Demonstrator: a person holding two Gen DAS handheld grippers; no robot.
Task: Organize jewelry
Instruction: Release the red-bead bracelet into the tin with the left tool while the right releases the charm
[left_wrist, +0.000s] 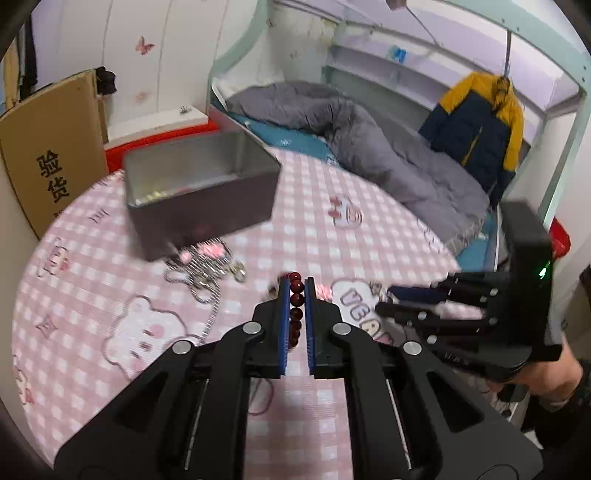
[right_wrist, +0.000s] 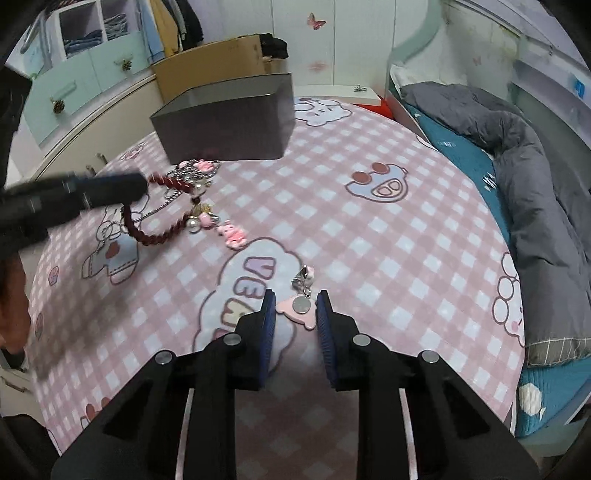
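Observation:
On the pink checked tablecloth (left_wrist: 369, 229) lies a heap of silver chains (left_wrist: 207, 269) in front of an open grey metal box (left_wrist: 199, 192). My left gripper (left_wrist: 296, 284) is shut on a dark red bead bracelet (left_wrist: 296, 299). In the right wrist view that bracelet (right_wrist: 162, 232) hangs as a loop from the left gripper (right_wrist: 142, 186), with pearls and a pink bear charm (right_wrist: 232, 234) beside it. My right gripper (right_wrist: 295, 295) is shut on a flat pink charm (right_wrist: 299, 308) with a silver clasp (right_wrist: 304, 278). The right gripper (left_wrist: 384, 300) also shows at the right of the left wrist view.
A cardboard box (left_wrist: 48, 147) stands behind the table at the left. A bed with a grey quilt (left_wrist: 369, 147) and a yellow and navy jacket (left_wrist: 480, 129) lies beyond the table's right edge. A person's hand (left_wrist: 554, 376) holds the right gripper.

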